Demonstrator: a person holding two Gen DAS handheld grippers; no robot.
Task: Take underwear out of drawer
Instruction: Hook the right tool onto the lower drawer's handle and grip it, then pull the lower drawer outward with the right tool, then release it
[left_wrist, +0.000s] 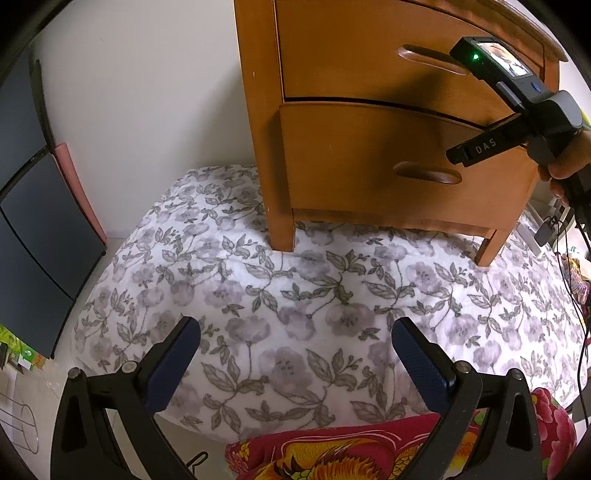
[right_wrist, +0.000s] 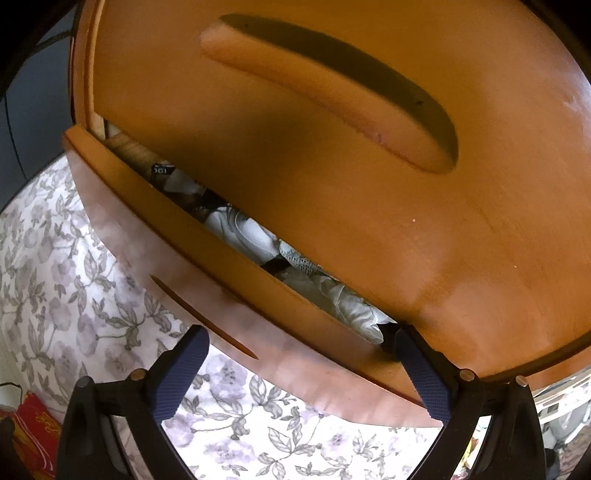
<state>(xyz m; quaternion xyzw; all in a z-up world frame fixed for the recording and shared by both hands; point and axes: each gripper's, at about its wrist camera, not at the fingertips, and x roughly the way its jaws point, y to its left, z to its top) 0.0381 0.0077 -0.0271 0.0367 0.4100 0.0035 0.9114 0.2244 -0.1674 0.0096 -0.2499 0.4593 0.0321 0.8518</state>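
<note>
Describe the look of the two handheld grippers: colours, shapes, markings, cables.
Both are black frames with silver pivot pins and dark blue textured pads on their fingers. Seen from the left wrist camera, the right gripper has "DAS" in pale letters on one finger, a green light, a small screen, a grey body and trailing black cables.

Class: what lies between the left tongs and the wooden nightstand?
Only floral bedspread separates the left tongs from the nightstand, in the left wrist view.

Both grippers, left gripper (left_wrist: 295, 369) and right gripper (right_wrist: 301, 373), have black frames, bumpy blue pads (left_wrist: 173, 369) and round silver screws (left_wrist: 129, 366) behind the fingers.
</note>
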